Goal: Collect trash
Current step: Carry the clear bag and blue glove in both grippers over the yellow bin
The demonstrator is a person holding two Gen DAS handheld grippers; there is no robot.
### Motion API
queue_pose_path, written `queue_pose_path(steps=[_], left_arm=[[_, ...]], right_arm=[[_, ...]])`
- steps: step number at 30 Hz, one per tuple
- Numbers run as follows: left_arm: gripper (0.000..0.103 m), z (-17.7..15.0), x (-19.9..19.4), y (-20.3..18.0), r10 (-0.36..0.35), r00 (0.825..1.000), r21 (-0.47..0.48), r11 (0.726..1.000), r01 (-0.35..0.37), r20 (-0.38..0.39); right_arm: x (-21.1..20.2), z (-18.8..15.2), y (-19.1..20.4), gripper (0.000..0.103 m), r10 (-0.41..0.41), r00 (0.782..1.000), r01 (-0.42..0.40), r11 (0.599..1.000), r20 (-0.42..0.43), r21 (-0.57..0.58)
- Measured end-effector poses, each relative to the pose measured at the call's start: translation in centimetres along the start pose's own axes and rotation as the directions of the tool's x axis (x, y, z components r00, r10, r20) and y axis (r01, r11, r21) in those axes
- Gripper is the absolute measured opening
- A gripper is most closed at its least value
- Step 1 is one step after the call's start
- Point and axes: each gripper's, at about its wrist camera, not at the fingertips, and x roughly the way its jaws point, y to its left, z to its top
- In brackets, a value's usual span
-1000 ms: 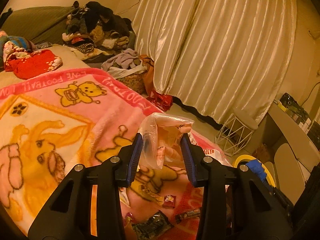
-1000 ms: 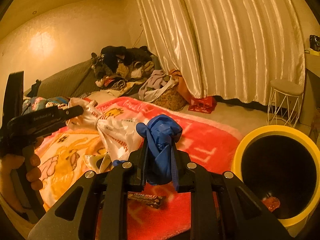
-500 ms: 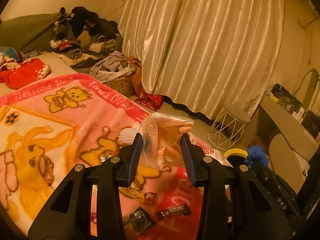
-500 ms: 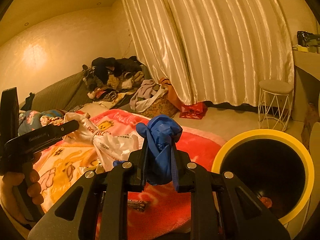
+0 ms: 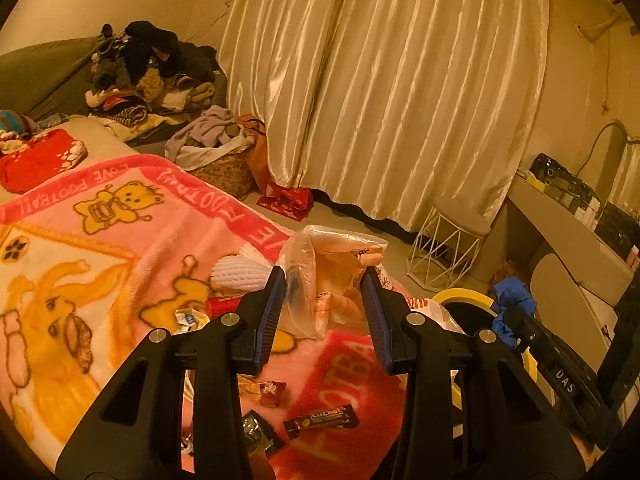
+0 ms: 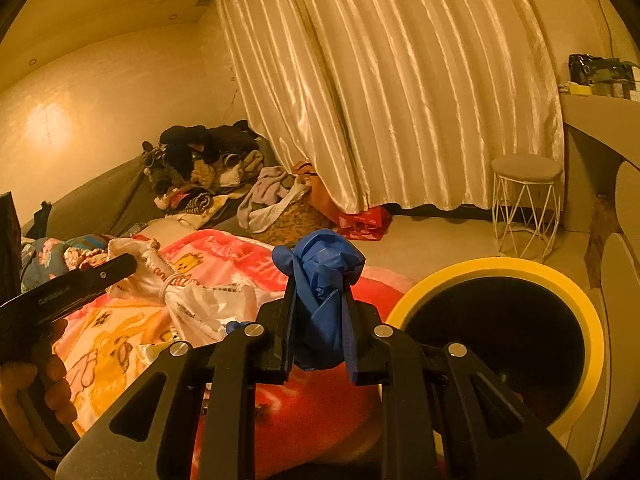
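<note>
My left gripper (image 5: 323, 285) is shut on a clear plastic bag (image 5: 320, 276) with pale wrappers inside, held above the pink cartoon blanket (image 5: 100, 248). My right gripper (image 6: 320, 300) is shut on a crumpled blue glove (image 6: 320, 280), just left of the yellow-rimmed black bin (image 6: 496, 344). The bin (image 5: 464, 300) and the blue glove (image 5: 512, 300) also show at the right of the left wrist view. Loose trash lies on the blanket: a dark snack bar (image 5: 320, 420), a red wrapper (image 5: 272, 392), a black wrapper (image 5: 256, 436) and a white foam net (image 5: 236, 272).
A white plastic bag (image 6: 208, 312) lies on the blanket. A clothes pile (image 5: 148, 76) and laundry basket (image 5: 224, 168) sit behind the bed. A red bag (image 5: 286, 200), wire stool (image 5: 452, 240), curtain (image 5: 380, 80) and desk (image 5: 568, 224) stand beyond.
Both grippers moved right toward the bin, each still holding its item. The bin looms larger in the right wrist view. More wrappers came into view under the left gripper.
</note>
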Motion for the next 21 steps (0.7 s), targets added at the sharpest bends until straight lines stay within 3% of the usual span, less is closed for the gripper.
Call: queue_pose_path(steps=[21], left_arm=[[0.032, -0.7, 1.0, -3.6, -0.035, 0.999, 0.092, 0.995, 0.035, -0.010]], right_arm=[[-0.5, 0.4, -3.0, 0.019, -0.059, 0.998, 0.059, 0.997, -0.001, 0.056]])
